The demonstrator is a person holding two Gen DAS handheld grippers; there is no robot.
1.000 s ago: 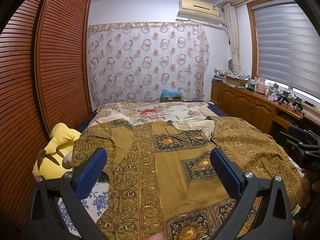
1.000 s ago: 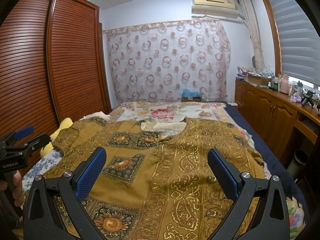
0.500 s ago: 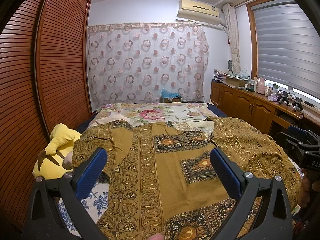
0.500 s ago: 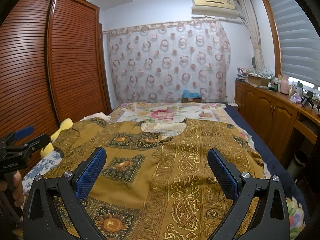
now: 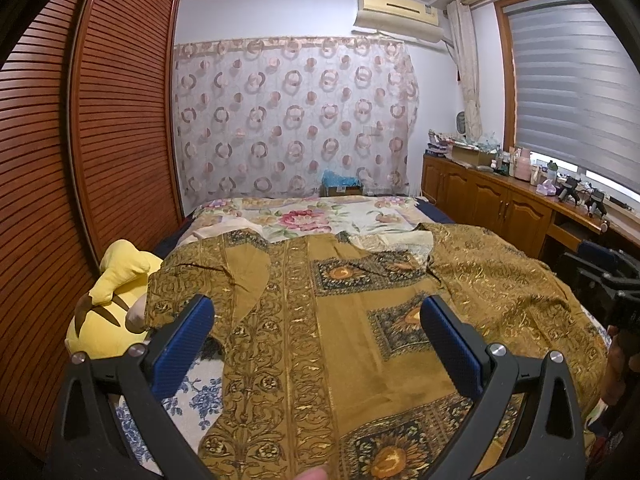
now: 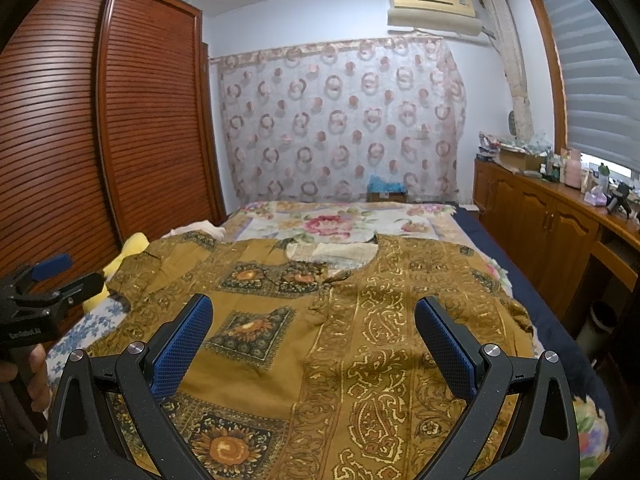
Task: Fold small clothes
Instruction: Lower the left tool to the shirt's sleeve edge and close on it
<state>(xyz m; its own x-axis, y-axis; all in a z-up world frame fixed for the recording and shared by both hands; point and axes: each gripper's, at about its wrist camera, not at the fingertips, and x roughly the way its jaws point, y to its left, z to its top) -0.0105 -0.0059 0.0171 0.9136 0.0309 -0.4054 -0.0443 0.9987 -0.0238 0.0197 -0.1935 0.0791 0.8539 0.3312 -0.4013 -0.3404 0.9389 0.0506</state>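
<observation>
lying spread flat on the bed (image 6: 560,320), a mustard patterned garment (image 6: 320,360) sits below both tools; left hand-held gripper (image 5: 316,320) and right hand-held gripper (image 6: 312,316) hover above it, jaws wide, empty; yellow plush toy (image 5: 108,312) at the garment's left.

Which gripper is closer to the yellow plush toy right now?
Left. The left gripper hovers right beside the yellow plush toy; the right gripper is farther across the shirt.

The bed (image 5: 304,220) is viewed lengthwise from its foot by both wrist cameras, side by side; the curtained wall (image 6: 340,120) is shared.
</observation>
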